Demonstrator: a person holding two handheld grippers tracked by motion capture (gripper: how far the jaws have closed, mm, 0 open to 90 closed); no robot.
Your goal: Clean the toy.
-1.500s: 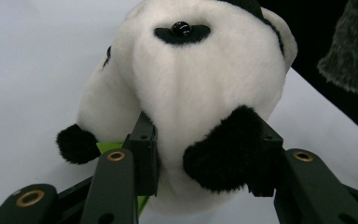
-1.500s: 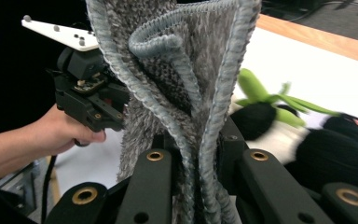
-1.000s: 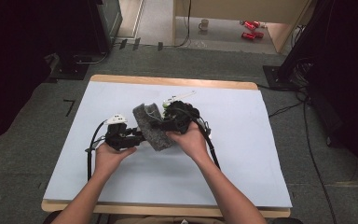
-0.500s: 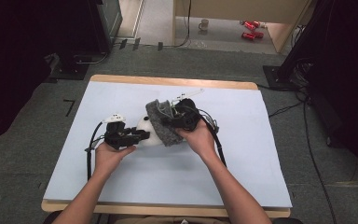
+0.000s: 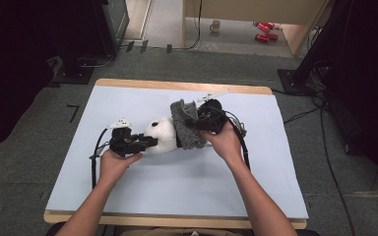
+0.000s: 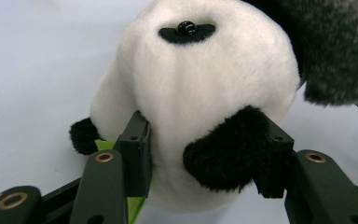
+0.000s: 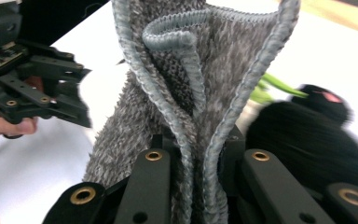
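A plush panda [image 5: 160, 135] lies on the pale blue tabletop [image 5: 187, 187], its white head toward my left gripper [image 5: 149, 141]. In the left gripper view the two jaws press on either side of the panda's head [image 6: 205, 93], one pad against a black ear [image 6: 228, 158]. My right gripper [image 5: 197, 123] is shut on a grey knitted cloth [image 5: 187, 127] that drapes over the panda's far end. In the right gripper view the cloth's ribbed edge [image 7: 191, 93] is bunched between the jaws, with the panda's black body [image 7: 303, 144] behind it and the left gripper [image 7: 32, 88] farther off.
A wooden rim [image 5: 177, 86] bounds the table's far side. Black cables [image 5: 96, 157] trail from both grippers across the top. Beyond the table, a mug [image 5: 216, 25] and red cans [image 5: 263, 30] sit on the floor. A green strip [image 7: 270, 88] shows beside the panda.
My right gripper has moved to the right with the grey cloth, baring the panda's white head. The left gripper has kept its place on the panda.
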